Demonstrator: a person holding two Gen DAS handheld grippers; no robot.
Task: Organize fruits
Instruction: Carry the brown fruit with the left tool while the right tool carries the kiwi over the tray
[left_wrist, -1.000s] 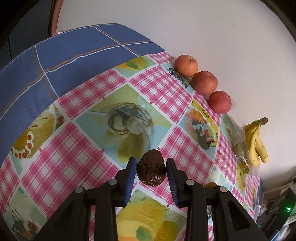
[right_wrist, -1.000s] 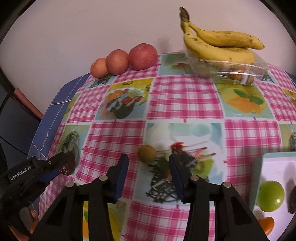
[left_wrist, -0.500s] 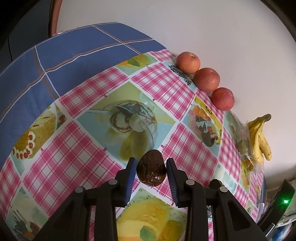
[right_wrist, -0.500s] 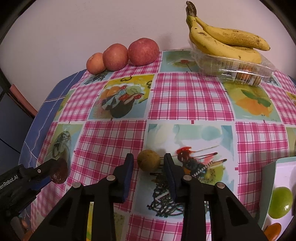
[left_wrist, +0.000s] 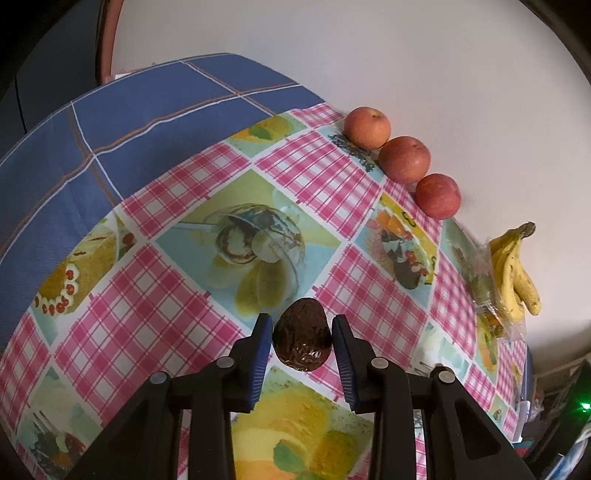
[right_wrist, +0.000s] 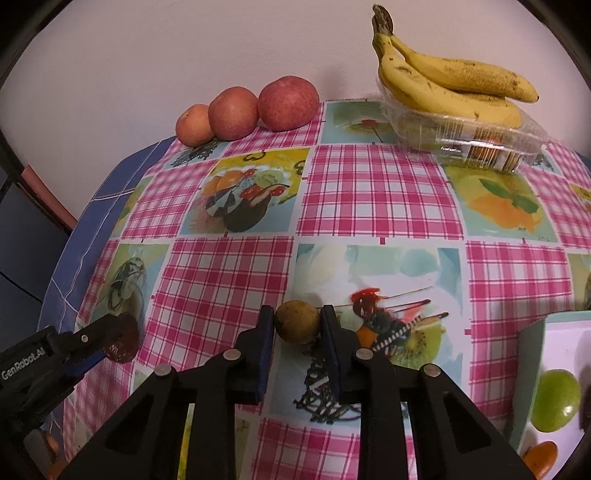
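The surface (right_wrist: 376, 192) carries a checked oilcloth with printed fruit panels; a blue cloth covers its far left end. Against the wall lies a bunch of bananas (right_wrist: 450, 81) resting on a clear plastic punnet (right_wrist: 469, 136). To its left stand three apples (right_wrist: 236, 110) in a row, touching one another. At the right edge of the right wrist view sits a pale tray (right_wrist: 532, 354) with a green round fruit (right_wrist: 557, 400) and an orange piece (right_wrist: 539, 456) in it.

The left tongs (left_wrist: 302, 341) bracket a dark, wrinkled, egg-shaped fruit (left_wrist: 302, 338), probably an avocado. The left pad appears to touch it; a narrow gap shows at the right pad, so whether the grip is closed cannot be told. The right wrist view shows this fruit held clear of the cloth, near the surface's left front edge.

The right tongs (right_wrist: 297, 323) are clamped on a small brown round fruit (right_wrist: 297, 322), with both pads touching its sides. It sits low over the middle of the surface; whether it rests on the cloth cannot be told.

Handling, as a judgement: both fruits are light. The dark fruit looks soft-skinned and bruisable; take it across its widest part with moderate force. The small round fruit is firmer but can roll or squirt out; keep the pads on its equator.
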